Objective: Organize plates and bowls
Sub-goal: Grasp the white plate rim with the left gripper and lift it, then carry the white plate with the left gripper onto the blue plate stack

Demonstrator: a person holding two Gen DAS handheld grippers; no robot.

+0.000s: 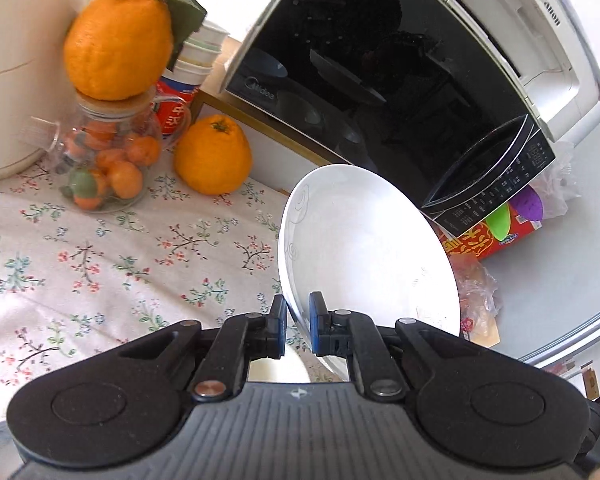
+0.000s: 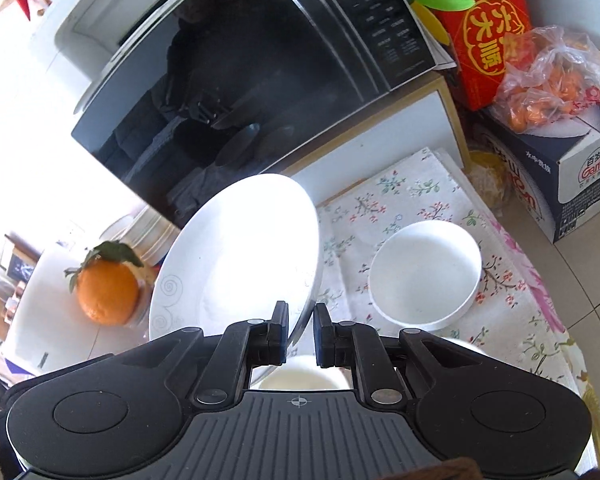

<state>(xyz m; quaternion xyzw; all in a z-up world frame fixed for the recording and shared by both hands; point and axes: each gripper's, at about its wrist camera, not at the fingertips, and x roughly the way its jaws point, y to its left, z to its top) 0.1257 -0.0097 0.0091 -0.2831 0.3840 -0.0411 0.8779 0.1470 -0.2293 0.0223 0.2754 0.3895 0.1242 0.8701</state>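
Note:
In the left wrist view, a white plate with grey swirl marks hangs tilted above the floral tablecloth. My left gripper is shut on its near rim. The right wrist view shows my right gripper shut on the lower rim of another white swirl-marked plate, also tilted and lifted. To its right, a white bowl stands upright on the floral cloth. Part of another white dish shows under the right gripper's fingers.
A black microwave with a white printer on top stands behind the plates. Left are large oranges, a jar of small oranges and stacked cups. Right are a red box, bagged oranges and a carton.

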